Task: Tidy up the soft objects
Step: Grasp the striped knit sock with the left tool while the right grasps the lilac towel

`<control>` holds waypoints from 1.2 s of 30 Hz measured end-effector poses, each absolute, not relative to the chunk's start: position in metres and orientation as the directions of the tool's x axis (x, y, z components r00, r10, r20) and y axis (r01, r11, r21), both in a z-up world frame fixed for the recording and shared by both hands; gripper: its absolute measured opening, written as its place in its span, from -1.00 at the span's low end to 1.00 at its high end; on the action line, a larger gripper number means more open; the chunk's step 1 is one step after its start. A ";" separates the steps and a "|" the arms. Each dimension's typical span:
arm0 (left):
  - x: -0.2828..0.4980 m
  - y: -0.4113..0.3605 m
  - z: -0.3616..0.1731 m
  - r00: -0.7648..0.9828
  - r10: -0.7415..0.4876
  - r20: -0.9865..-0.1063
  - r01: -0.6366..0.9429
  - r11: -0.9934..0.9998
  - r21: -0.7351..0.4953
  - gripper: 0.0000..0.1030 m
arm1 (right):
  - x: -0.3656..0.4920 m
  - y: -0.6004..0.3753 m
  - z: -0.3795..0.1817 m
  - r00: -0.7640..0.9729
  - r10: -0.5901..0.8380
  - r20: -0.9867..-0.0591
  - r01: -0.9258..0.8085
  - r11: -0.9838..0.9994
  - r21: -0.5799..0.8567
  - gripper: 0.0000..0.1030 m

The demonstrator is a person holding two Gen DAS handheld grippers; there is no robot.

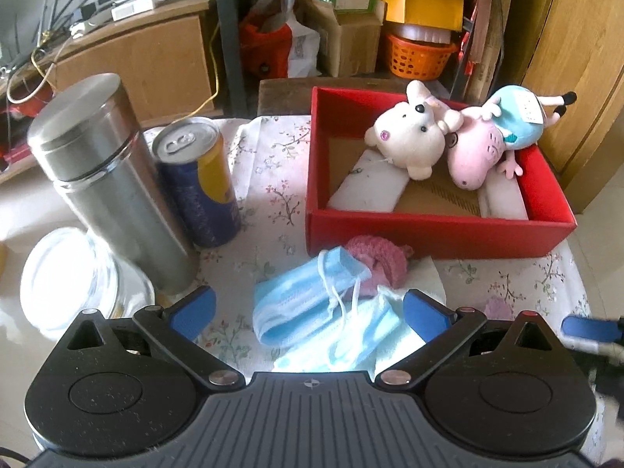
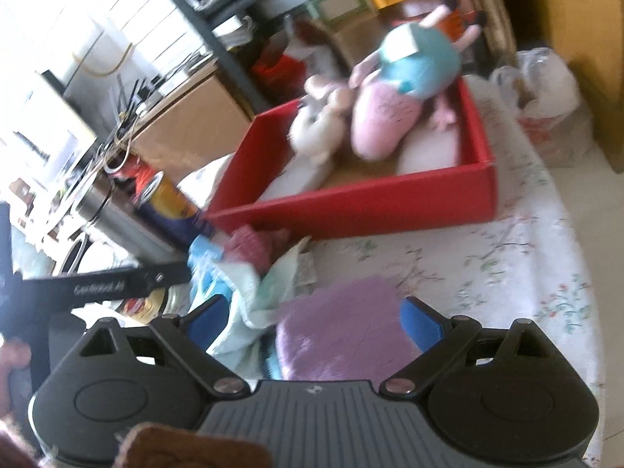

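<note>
In the left wrist view my left gripper (image 1: 308, 314) is open over a pile of light blue face masks (image 1: 312, 312) on the floral cloth; its pads stand apart from them. A pink knitted piece (image 1: 380, 263) lies just behind the masks, against the red box (image 1: 429, 230). A white plush (image 1: 409, 136) and a pink pig plush (image 1: 479, 148) lie in the box. The blurred right wrist view shows my right gripper (image 2: 316, 318) open around a purple knitted piece (image 2: 339, 331), with the masks (image 2: 238, 304) by its left finger. The red box (image 2: 370, 202) is beyond.
A steel flask (image 1: 105, 179), a blue and yellow can (image 1: 199, 179) and a glass jar (image 1: 58, 277) stand left of the masks. A finger of the right gripper (image 1: 589, 329) shows at the right edge. Cardboard boxes and an orange basket (image 1: 419, 58) fill shelves behind.
</note>
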State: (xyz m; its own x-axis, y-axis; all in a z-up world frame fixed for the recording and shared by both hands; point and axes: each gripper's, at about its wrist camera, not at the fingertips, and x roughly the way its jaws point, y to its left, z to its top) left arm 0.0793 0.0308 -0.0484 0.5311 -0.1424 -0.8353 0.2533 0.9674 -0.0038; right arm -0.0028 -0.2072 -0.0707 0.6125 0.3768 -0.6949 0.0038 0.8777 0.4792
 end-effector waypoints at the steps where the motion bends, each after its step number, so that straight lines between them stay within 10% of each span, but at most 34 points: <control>1: 0.084 0.029 -0.051 0.529 -0.136 -0.837 0.251 0.968 0.001 0.89 | -0.002 -0.203 -0.071 0.607 0.384 -0.696 -0.007 0.878 0.478 0.34; 21: 0.094 0.028 -0.053 0.476 -0.206 -0.855 0.274 0.959 -0.079 0.85 | 0.006 -0.172 -0.113 0.442 0.329 -0.835 -0.104 0.943 0.316 0.30; 29: 0.091 0.033 -0.056 0.454 -0.211 -0.866 0.277 0.957 -0.088 0.85 | 0.007 -0.194 -0.119 0.416 0.346 -0.841 -0.030 0.930 0.368 -0.85; 36: 0.074 0.011 -0.058 0.379 -0.304 -0.874 0.376 0.914 -0.154 0.86 | 0.001 -0.222 -0.113 0.432 0.403 -0.807 0.017 0.891 0.454 -1.00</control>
